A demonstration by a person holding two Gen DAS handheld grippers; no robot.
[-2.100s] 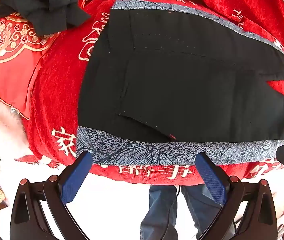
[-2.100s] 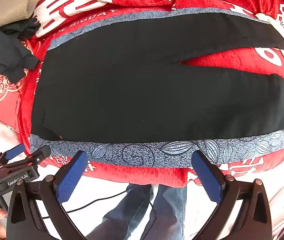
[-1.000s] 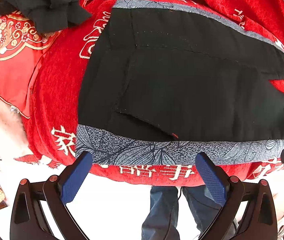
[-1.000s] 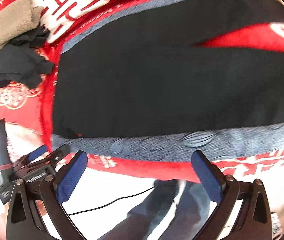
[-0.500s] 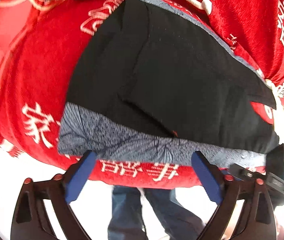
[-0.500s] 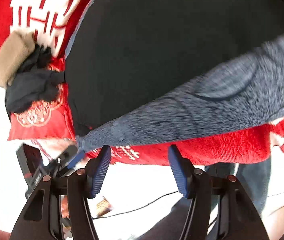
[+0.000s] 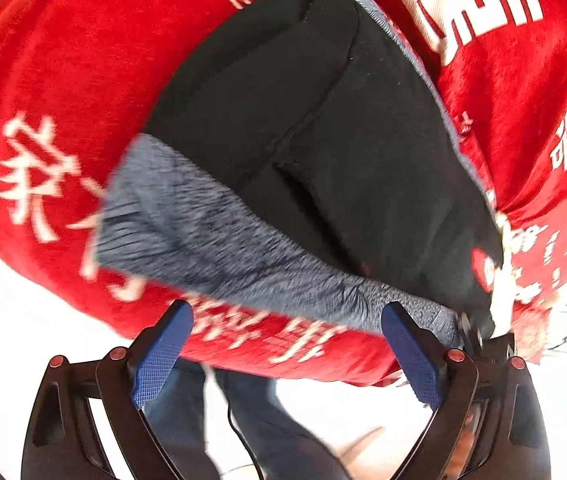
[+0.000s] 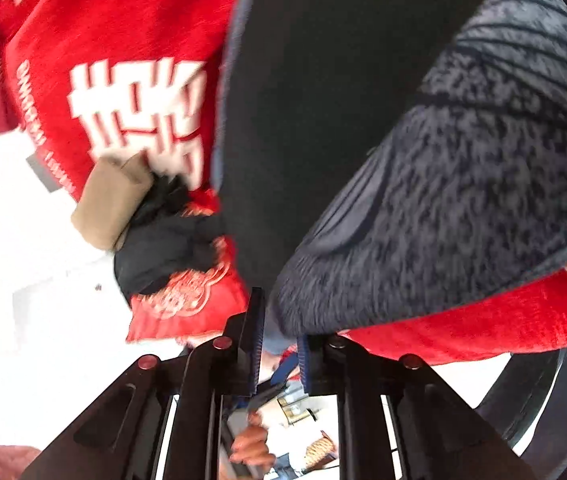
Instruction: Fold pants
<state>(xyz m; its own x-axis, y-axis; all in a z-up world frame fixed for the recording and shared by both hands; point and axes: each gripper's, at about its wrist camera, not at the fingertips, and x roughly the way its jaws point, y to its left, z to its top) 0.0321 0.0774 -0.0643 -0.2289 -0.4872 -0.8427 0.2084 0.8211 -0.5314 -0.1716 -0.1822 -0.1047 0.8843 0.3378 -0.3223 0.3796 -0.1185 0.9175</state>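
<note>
Watching black pants [image 7: 323, 128] lying flat on grey leaf-print cloth [image 7: 211, 236] spread over red blanket [image 7: 63, 80].

Left gripper [image 7: 287, 356] hanging with jaws spread wide, off near edge of cloth, gripping nothing.

Right gripper [image 8: 279, 346] nearly pressed together, blue pads [image 8: 257, 344] flanking grey cloth corner [image 8: 463, 200]; am unable to tell whether pinching it.

Seeing dark garment [image 8: 163, 248] and tan bundle [image 8: 107, 204] piled beside pants. No containers in view.
</note>
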